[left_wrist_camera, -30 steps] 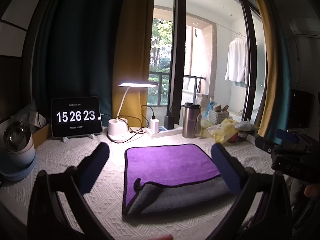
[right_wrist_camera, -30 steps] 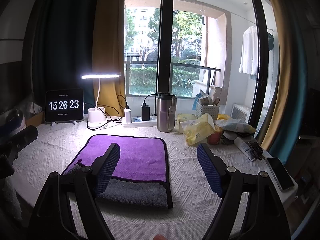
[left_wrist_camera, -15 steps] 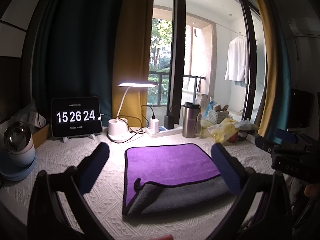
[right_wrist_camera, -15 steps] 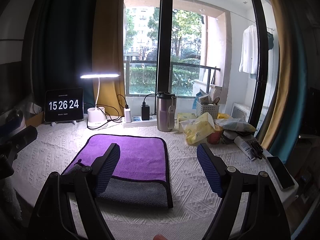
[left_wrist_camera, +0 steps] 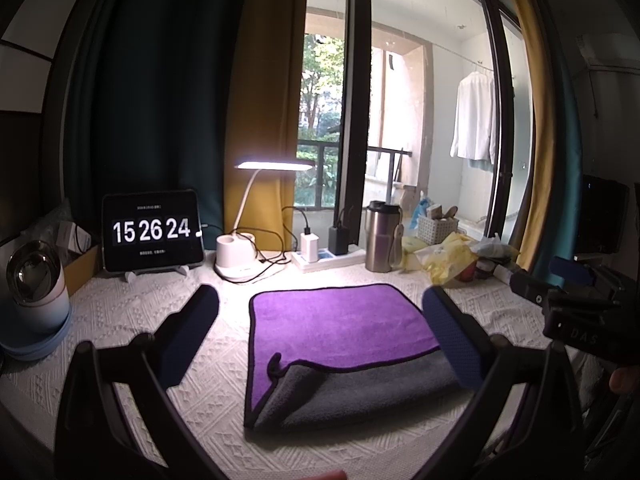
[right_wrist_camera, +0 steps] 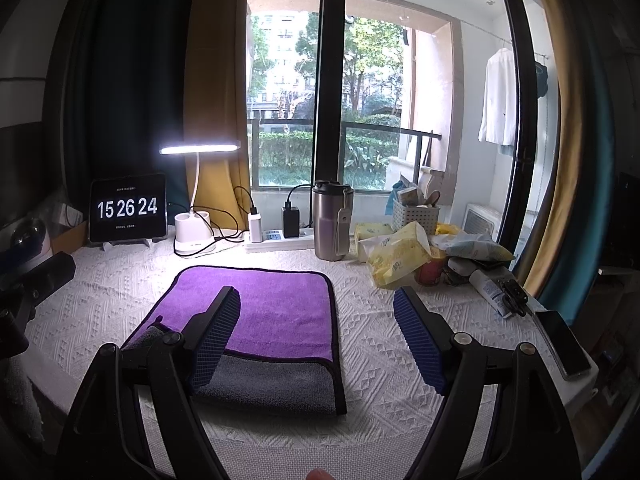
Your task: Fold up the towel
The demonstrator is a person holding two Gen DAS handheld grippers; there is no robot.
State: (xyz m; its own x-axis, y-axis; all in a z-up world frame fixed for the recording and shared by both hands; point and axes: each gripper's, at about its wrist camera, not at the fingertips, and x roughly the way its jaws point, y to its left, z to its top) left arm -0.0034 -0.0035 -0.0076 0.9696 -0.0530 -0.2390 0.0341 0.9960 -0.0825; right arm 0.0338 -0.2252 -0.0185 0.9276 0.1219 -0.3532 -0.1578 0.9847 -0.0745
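A purple towel (left_wrist_camera: 340, 324) with a grey underside and black edging lies folded on the white textured tablecloth (left_wrist_camera: 132, 312). Its grey layer shows along the near edge, and a small loop sticks up at its near left corner. It also shows in the right wrist view (right_wrist_camera: 276, 312). My left gripper (left_wrist_camera: 320, 332) is open and empty, held above the towel's near side. My right gripper (right_wrist_camera: 316, 336) is open and empty, its left finger over the towel and its right finger over bare cloth. The right gripper's body shows at the right edge of the left wrist view (left_wrist_camera: 576, 312).
At the back stand a tablet clock (left_wrist_camera: 151, 231), a lit desk lamp (left_wrist_camera: 240, 252), a power strip (left_wrist_camera: 324, 258) and a steel tumbler (left_wrist_camera: 382, 240). Yellow packets and clutter (right_wrist_camera: 400, 256) lie at right, with a phone (right_wrist_camera: 564, 344) near the table's right edge. A white jar (left_wrist_camera: 32, 292) stands at left.
The clock has ticked from 15 26 23 to 15 26 24. Both grippers and the towel have not visibly moved.
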